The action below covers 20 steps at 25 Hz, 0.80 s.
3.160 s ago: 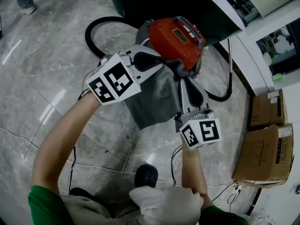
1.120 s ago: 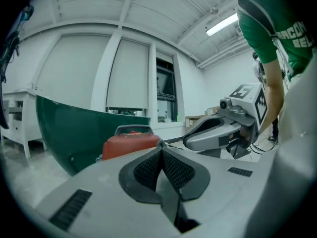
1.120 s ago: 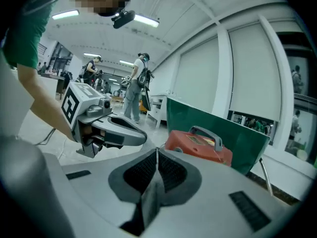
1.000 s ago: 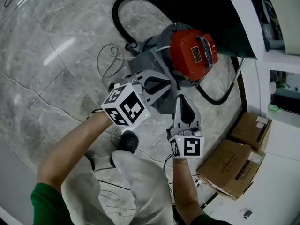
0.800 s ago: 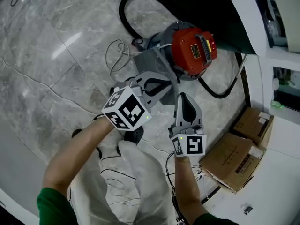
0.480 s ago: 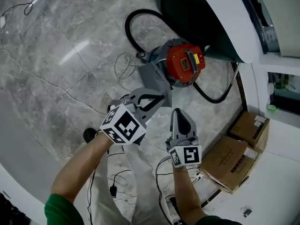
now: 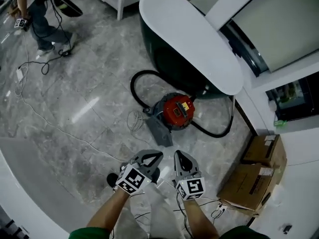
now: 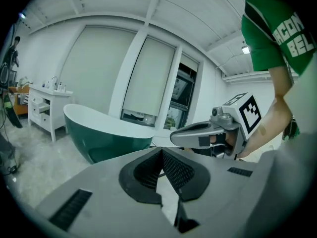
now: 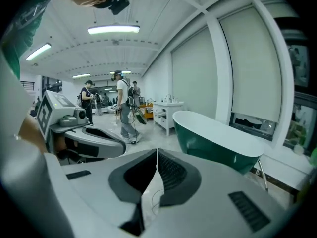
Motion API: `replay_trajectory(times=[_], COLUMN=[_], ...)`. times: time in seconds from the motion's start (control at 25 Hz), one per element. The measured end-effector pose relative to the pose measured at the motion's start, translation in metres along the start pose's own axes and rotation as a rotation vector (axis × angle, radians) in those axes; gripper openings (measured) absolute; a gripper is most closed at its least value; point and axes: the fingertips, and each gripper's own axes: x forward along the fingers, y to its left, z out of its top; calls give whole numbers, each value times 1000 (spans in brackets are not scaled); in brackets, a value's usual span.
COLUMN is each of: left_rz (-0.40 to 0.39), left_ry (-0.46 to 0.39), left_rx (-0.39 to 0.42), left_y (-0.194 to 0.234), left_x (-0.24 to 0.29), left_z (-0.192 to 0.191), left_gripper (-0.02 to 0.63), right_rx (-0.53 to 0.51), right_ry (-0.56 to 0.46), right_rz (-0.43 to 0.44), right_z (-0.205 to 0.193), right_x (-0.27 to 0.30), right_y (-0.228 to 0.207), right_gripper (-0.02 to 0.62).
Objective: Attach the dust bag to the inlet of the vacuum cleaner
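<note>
The red vacuum cleaner (image 7: 177, 111) stands on the floor far below, beside the bathtub. The grey dust bag (image 7: 159, 129) sits against its near left side. Both grippers hang high above the floor, well short of the vacuum and side by side. My left gripper (image 7: 158, 155) (image 8: 161, 150) is shut, its tips touching with nothing between them. My right gripper (image 7: 178, 155) (image 9: 157, 151) is shut as well and holds nothing. Each gripper view shows the other gripper alongside, and neither shows the vacuum.
A dark green bathtub (image 7: 189, 44) with a white rim stands behind the vacuum. A black hose (image 7: 137, 81) loops at its left. Cardboard boxes (image 7: 256, 171) lie at the right. Cables (image 7: 50, 118) trail over the marble floor. Another person (image 7: 40, 19) stands at the far left.
The view has risen far above the floor. Both grippers have lifted up and away from the vacuum and dust bag, which now look small and distant. Both jaws stay shut.
</note>
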Motion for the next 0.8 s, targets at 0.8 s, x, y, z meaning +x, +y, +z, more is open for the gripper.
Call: replay_trajectory(times=[0.8], left_rz=[30], left_ry=[-102], left_rx=[-11], left_y=[-85], left_x=[-160], left_z=[154], left_gripper=[3], right_rx=[57], right_ry=[-161], right_rz=[-55], right_z=[177], right_x=[-178], right_y=[76], right_gripper=[14])
